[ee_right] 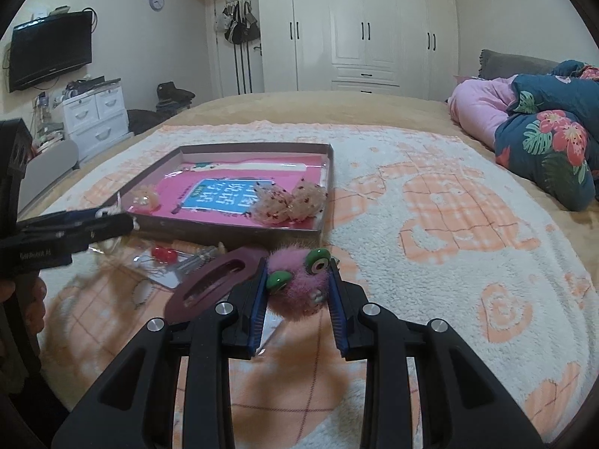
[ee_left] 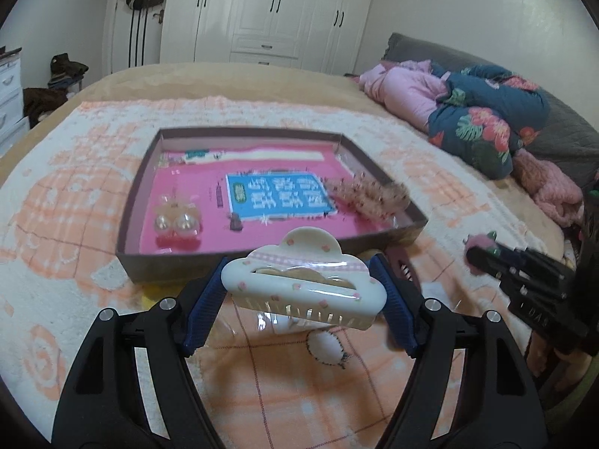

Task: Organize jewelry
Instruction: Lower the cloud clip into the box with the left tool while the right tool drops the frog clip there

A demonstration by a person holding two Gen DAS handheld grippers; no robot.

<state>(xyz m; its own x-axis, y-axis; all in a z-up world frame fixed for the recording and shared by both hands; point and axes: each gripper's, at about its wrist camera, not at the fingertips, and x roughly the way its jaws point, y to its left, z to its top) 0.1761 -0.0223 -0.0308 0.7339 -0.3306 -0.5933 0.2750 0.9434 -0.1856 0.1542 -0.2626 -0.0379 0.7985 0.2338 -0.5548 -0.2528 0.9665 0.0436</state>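
Your left gripper [ee_left: 303, 292] pinches the cloud hair claw [ee_left: 299, 280]; your right gripper [ee_right: 299, 292] pinches the pink fuzzy clip [ee_right: 299, 288].

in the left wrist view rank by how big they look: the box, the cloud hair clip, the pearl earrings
1. box
2. cloud hair clip, though it sits nearest the camera, so it looks enlarged
3. pearl earrings

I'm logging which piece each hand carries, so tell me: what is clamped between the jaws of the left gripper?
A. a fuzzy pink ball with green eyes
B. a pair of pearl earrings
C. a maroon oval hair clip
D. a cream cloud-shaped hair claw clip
D: in the left wrist view the left gripper has its blue pads pressed on both ends of the cream cloud-shaped hair claw clip, lifted above the blanket.
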